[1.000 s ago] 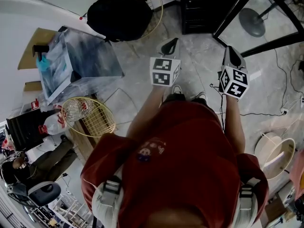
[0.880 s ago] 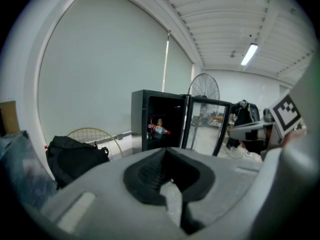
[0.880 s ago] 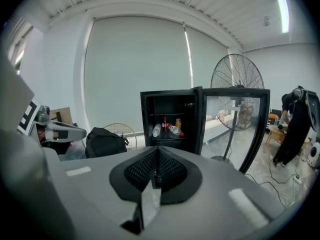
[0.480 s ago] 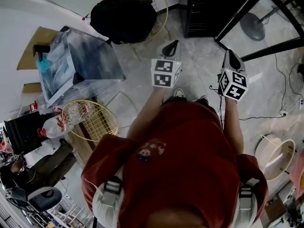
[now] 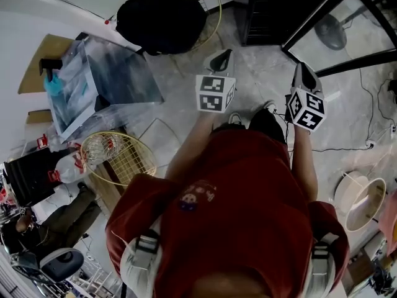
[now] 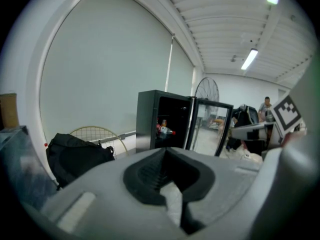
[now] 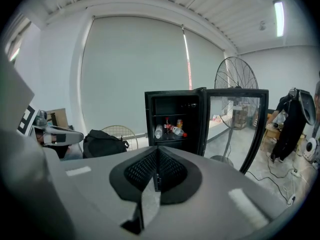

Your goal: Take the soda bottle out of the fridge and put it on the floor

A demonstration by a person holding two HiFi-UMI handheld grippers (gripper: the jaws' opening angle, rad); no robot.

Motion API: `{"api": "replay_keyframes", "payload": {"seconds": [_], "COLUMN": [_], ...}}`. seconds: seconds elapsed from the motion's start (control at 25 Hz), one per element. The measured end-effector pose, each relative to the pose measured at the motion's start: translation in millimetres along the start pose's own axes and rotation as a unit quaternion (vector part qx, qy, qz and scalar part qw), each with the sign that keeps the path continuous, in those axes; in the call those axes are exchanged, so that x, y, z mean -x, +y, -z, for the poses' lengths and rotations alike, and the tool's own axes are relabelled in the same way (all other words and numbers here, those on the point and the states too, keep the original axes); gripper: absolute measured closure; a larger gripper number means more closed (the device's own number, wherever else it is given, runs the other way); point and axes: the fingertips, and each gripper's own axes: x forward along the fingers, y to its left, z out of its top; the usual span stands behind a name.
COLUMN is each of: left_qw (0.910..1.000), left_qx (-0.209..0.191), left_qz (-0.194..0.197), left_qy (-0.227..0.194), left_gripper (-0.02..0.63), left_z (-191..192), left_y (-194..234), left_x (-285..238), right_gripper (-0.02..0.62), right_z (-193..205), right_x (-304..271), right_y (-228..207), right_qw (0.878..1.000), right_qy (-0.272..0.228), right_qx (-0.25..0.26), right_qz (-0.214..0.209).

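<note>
Lying in fridge (image 7: 172, 95), seemingly red-capped soda bottle (image 7: 177, 131); left gripper (image 6: 163, 153), right gripper (image 7: 157, 153) closed, empty.

Person is wearing red short-sleeved tee (image 5: 248, 210), small chest print (image 5: 197, 196), pale padded shoulder straps (image 5: 141, 253), dark trousers (image 5: 268, 124), white sneakers (image 5: 234, 118).

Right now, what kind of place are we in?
Probably a workshop or lab space, not a home kitchen: a black mini fridge standing open near a big pedestal fan, with ceiling strip lights overhead.
</note>
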Motion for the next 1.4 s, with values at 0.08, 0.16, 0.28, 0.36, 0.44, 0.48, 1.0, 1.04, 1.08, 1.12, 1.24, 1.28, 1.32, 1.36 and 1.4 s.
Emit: {"api": "replay_keyframes", "payload": {"seconds": [0.08,0.16,0.28,0.36,0.44,0.48,1.0,1.04,1.08,1.12,1.24,1.28,1.32,1.36,1.4], "left_qw": [1.0000,1.0000,0.9999,0.9999,0.9998,0.9997,0.9994,0.9994,0.9994,0.9994,0.9991,0.9989,0.9988,0.9987,0.9987], "left_qx": [-0.001,-0.005,-0.010,-0.011,-0.016,-0.019,-0.029,-0.030,-0.030,-0.031,-0.039,-0.043,-0.045,-0.045,-0.044], "left_qz": [0.005,0.008,0.008,0.009,0.012,0.014,0.015,0.012,0.010,0.007,-0.003,-0.006,-0.010,-0.014,-0.018], "left_qy": [0.002,0.003,0.002,0.002,0.003,0.003,0.014,0.014,0.014,0.015,0.018,0.019,0.019,0.019,0.019], "left_gripper": [0.606,0.606,0.606,0.606,0.606,0.606,0.606,0.606,0.606,0.606,0.606,0.606,0.606,0.606,0.606], "left_z": [0.1,-1.3,-6.7,-12.2,-17.9,-20.7,-63.7,-67.4,-71.1,-75.0,-88.0,-92.9,-98.0,-102.7,-106.7], "left_y": [-0.6,-1.0,-0.1,0.6,-1.6,-3.5,-30.8,-35.2,-39.4,-43.1,-53.8,-57.5,-61.1,-64.3,-66.9], "left_x": [-4.6,-10.7,-25.8,-39.7,-53.8,-61.0,-166.8,-174.0,-181.5,-189.3,-213.3,-221.6,-229.9,-237.9,-245.5], "right_gripper": [0.595,0.595,0.595,0.595,0.595,0.595,0.595,0.595,0.595,0.595,0.595,0.595,0.595,0.595,0.595], "right_z": [-0.9,-1.7,-3.6,-6.9,-11.3,-13.9,-56.2,-59.4,-62.6,-66.1,-77.4,-81.5,-85.5,-89.3,-92.7], "right_x": [-3.0,-7.5,-18.1,-29.3,-40.4,-45.5,-120.3,-124.0,-128.1,-132.9,-149.3,-155.3,-161.3,-167.4,-173.7], "right_y": [-2.9,-6.8,-15.1,-22.5,-30.9,-35.5,-107.5,-115.3,-123.3,-131.2,-153.8,-161.6,-169.4,-176.9,-183.7], "right_qw": [1.000,1.000,1.000,1.000,1.000,1.000,0.999,0.999,0.999,0.999,0.999,0.999,0.999,0.999,0.998], "right_qy": [-0.003,-0.004,-0.006,-0.008,-0.009,-0.010,-0.013,-0.013,-0.014,-0.014,-0.014,-0.014,-0.013,-0.013,-0.013], "right_qx": [-0.006,-0.010,-0.013,-0.016,-0.019,-0.020,-0.029,-0.029,-0.028,-0.028,-0.029,-0.030,-0.030,-0.030,-0.031], "right_qz": [0.005,0.007,0.009,0.010,0.010,0.010,-0.012,-0.015,-0.018,-0.021,-0.030,-0.033,-0.037,-0.040,-0.045]}}
